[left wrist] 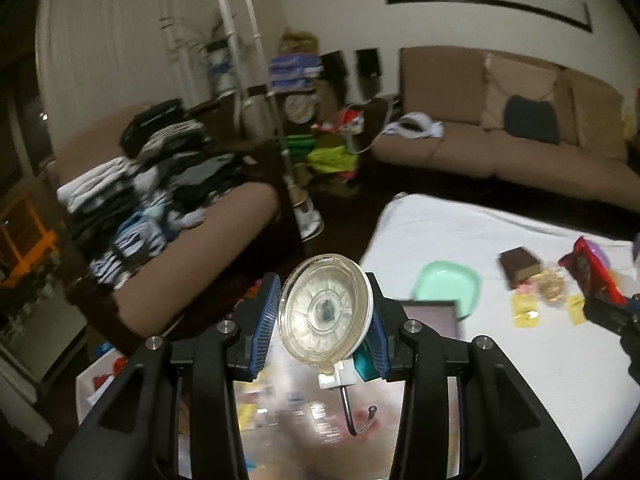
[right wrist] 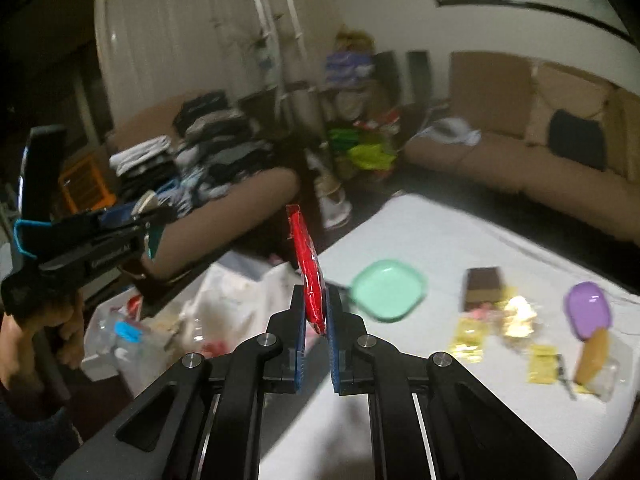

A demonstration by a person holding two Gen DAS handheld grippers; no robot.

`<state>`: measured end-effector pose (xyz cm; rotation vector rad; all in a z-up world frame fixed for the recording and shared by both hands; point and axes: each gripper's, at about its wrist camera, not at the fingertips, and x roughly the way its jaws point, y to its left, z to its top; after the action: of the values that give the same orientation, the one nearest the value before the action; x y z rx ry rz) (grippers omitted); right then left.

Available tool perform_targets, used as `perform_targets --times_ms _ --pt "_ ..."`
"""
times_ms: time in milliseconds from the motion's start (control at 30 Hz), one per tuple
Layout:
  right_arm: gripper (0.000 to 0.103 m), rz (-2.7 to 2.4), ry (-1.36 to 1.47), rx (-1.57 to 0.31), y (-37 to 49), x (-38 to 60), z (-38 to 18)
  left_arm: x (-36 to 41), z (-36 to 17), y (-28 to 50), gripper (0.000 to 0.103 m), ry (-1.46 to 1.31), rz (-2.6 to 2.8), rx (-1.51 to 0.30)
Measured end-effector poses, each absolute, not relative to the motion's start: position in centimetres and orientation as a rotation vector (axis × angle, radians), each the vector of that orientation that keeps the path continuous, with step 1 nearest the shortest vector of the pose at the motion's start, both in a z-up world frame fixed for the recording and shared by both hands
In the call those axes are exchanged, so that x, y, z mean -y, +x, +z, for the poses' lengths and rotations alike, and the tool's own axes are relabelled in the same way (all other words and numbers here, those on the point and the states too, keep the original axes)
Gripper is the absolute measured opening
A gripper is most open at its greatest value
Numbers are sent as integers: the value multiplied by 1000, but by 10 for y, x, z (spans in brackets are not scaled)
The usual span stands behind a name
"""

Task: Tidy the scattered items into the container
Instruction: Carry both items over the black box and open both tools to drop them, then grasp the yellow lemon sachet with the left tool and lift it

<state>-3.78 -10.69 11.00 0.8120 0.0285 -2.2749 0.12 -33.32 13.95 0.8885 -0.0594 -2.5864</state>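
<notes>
While the left gripper [left wrist: 320,320] is clamped on a clear suction-cup hook [left wrist: 328,316], with the disc upright between the blue pads and the metal hook hanging below, the right gripper [right wrist: 316,332] is pinched on the lower end of a red snack packet [right wrist: 306,264] that stands edge-on above its fingers. Both are held in the air off the near-left edge of the white-covered table [right wrist: 400,380]. Below them, on the floor beside the table, sits a white container [right wrist: 100,360] already holding clear bags, a blue piece and some red bits; blur hides what else is inside. On the table a mint-green square dish [right wrist: 386,290] lies empty. Farther right lie a brown block [right wrist: 484,284], yellow sachets [right wrist: 468,340], a purple lid [right wrist: 588,314] and a tan piece [right wrist: 594,356], scattered near one another.
</notes>
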Motion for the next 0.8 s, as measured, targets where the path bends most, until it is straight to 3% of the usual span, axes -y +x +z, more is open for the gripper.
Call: perform_targets --times_ms 133,433,467,500,533,567,600,800 --pt "9 -2174 859 -13 -37 149 93 376 122 13 38 1011 -2546 21" --pt "10 -2041 959 -35 -37 195 60 382 85 2 38 1176 -2500 50" --pt "14 -2045 957 -43 -37 196 60 383 86 3 40 1175 -2489 45" --pt "23 -2071 940 -50 -36 193 62 384 87 3 49 1174 -2471 44" --pt "59 -2109 924 -55 -35 187 65 383 89 2 61 1175 -2451 50" --pt "93 -2162 904 -62 -33 180 69 381 90 2 89 1171 -2426 67" --pt "98 -2208 868 -63 -30 169 74 380 92 3 103 1155 -2415 87" --pt "98 -2308 783 -95 -16 102 97 374 105 1 103 1127 -2462 40"
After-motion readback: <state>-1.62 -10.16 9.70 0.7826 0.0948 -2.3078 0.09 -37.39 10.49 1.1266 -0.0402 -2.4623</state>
